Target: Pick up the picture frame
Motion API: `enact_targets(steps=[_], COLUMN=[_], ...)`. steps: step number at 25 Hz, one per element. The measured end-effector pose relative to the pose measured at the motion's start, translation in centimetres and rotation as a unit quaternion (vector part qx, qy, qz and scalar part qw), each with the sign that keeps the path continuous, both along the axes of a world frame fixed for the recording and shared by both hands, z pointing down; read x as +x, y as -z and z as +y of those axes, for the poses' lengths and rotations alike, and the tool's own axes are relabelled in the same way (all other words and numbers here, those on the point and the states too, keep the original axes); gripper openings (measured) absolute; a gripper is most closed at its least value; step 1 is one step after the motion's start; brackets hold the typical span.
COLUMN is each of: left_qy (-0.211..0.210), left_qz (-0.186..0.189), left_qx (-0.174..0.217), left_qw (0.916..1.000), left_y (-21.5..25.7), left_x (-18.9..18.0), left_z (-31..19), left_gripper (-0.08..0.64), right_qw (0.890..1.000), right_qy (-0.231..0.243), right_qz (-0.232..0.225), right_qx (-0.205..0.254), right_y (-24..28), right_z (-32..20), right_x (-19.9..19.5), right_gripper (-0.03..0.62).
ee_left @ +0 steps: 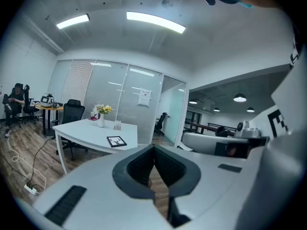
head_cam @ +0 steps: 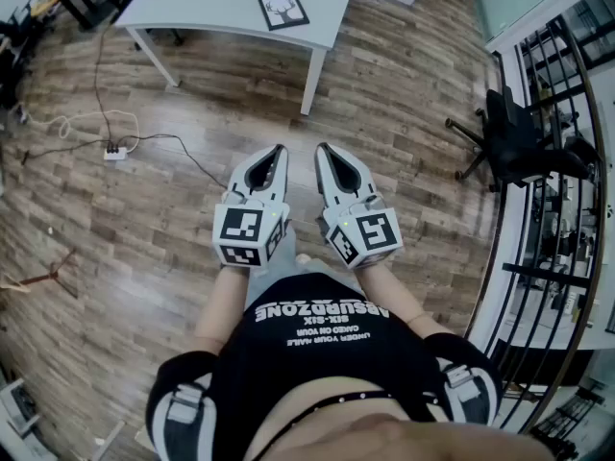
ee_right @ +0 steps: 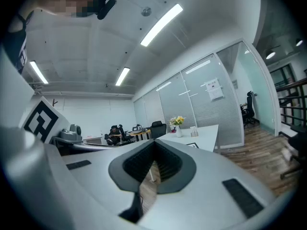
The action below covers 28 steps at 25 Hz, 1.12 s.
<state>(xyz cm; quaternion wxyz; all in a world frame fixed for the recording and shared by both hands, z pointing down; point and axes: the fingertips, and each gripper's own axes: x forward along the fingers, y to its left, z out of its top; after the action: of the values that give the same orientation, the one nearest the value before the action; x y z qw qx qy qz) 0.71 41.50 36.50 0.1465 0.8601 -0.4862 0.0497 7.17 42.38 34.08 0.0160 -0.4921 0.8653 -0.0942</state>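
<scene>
Picture frame (ee_right: pixel 193 145) partly hidden; table (head_cam: pixel 211 8) cut by top edge.

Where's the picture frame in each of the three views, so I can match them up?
Head view: the picture frame is at top centre, lying flat.
Left gripper view: the picture frame is left of centre, at mid height.
Right gripper view: the picture frame is small, right of centre, and only partly visible.
Shared landmark: the white table it lies on.
</scene>
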Motion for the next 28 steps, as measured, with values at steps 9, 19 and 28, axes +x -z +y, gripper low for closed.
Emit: enact_targets(steps=[9,19,28], left_qy=[-0.009,-0.014,-0.017], left_qz=[0.002,0.007,-0.003], left_qx=[0.012,0.006,-0.025], left_qw=[0.9999,0.9999,0.9995], left_y=[0.8,0.3,-2.1], left_x=[-4.5,-7.6,-7.5], left_z=[-11.7,-20.9,-29.4], left_gripper=[0.017,0.017,0.017], right_qw=[1.000,1.000,1.000], right_qy=[-0.008,-0.028,-0.004], right_qz=[0.011,0.009,0.009], right_qx=[0.007,0.006,-0.024], right_y=[0.0,-0.5,-2.9], right_z=[-11.1,-20.3,-29.8], right_x=[-3.6,-4.8,-6.3], right_gripper=[0.016,0.017,0.017])
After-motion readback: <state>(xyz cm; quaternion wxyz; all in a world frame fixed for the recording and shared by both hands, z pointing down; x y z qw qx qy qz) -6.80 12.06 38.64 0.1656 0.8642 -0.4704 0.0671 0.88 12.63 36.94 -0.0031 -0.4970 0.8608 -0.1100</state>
